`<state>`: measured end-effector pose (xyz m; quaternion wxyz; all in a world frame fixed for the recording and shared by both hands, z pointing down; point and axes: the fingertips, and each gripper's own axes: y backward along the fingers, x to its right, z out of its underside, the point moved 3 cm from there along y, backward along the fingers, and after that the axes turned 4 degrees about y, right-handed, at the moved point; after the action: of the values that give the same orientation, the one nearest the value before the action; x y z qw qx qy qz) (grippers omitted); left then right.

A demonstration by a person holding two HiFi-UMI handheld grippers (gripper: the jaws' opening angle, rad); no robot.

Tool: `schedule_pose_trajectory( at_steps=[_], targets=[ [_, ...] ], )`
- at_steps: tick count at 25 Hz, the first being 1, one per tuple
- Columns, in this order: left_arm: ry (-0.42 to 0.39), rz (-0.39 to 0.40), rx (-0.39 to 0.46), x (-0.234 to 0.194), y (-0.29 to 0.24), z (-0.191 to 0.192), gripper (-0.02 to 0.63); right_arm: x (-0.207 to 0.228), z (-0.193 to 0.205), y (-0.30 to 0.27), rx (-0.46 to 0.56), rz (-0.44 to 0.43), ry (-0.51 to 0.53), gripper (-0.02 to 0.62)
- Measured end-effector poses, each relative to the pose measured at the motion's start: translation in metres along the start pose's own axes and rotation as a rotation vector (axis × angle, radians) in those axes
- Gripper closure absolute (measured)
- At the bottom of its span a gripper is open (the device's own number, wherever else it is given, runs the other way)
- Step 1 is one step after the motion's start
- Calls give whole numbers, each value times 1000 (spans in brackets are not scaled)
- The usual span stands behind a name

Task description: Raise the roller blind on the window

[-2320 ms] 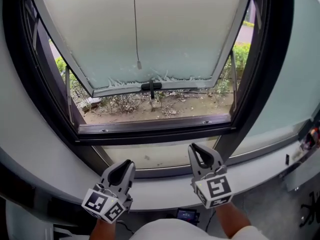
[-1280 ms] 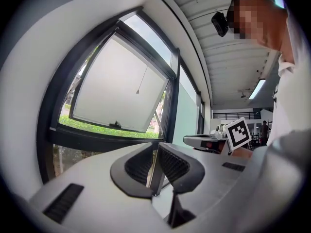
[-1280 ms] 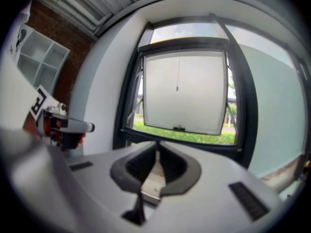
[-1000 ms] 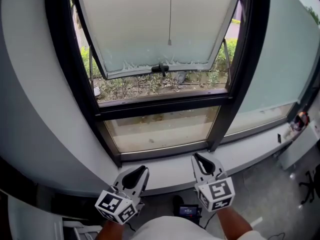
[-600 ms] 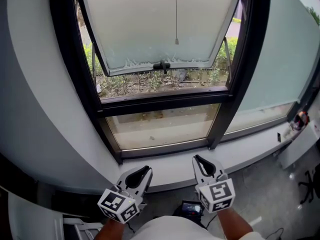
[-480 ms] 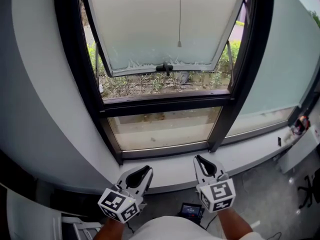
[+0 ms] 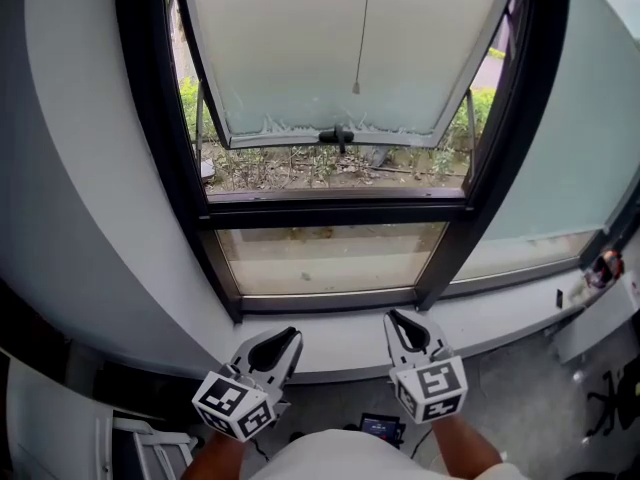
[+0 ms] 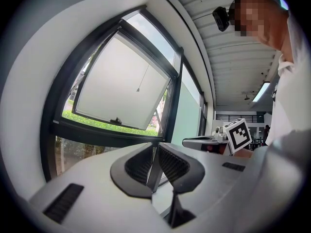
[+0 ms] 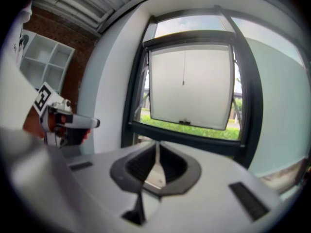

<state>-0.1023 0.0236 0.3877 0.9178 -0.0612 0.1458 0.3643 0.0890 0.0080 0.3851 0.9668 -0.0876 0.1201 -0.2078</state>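
Pull cord [image 7: 363, 28] and window frame [image 7: 140, 68] tops beyond head view's upper edge

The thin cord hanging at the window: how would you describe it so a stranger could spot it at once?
Find the big black-framed window; its upper frosted pane is tilted open. The thin cord hangs down the middle of that pane, ending in a small weight just above the black handle. Nothing else there is a slim, hanging line.
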Motion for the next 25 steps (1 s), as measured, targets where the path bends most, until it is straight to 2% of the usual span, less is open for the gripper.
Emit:
schedule_pose_trajectory(
  at_steps=[15, 25],
  targets=[
    [14, 1, -43, 35, -16, 21, 551, 15, 21, 18, -7, -25, -34, 557],
    [15, 18, -60, 48, -23, 25, 551, 19, 31, 22, -49, -22, -36, 572]
  ],
)
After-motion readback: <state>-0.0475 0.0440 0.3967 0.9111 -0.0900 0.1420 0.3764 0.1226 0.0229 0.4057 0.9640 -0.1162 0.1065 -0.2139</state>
